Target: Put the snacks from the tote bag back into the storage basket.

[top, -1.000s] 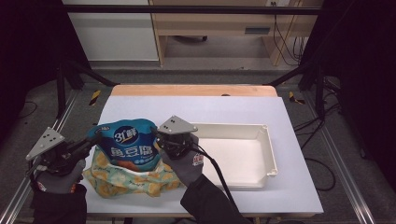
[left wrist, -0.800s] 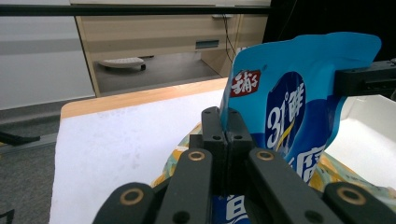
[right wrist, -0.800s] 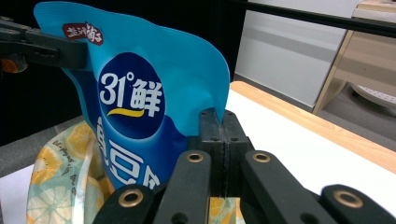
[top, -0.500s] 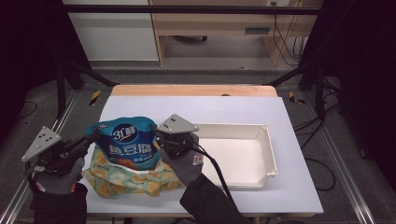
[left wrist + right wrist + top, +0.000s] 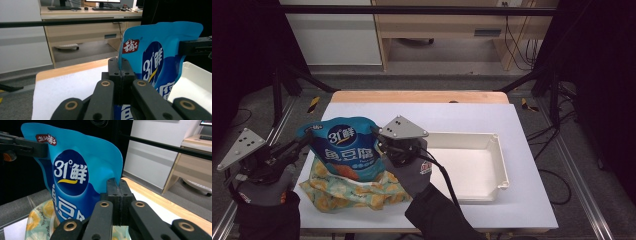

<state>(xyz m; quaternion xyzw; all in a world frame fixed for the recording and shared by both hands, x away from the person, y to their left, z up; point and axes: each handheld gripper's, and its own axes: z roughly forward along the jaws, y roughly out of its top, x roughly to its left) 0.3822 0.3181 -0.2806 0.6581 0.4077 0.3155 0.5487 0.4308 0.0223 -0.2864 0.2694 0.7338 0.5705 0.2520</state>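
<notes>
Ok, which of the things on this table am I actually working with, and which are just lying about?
In use:
- glossy blue snack bag, edges clamped
- left gripper
- right gripper
- yellow-green printed bag lying under it

Lying about:
- shallow white plastic tray
- white table sheet

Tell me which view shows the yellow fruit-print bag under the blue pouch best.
The high view: the crumpled yellow fruit-print plastic bag lies spread on the white table below the blue printed pouch. The right gripper view catches one corner of the bag; in the left gripper view the pouch is seen instead.
</notes>
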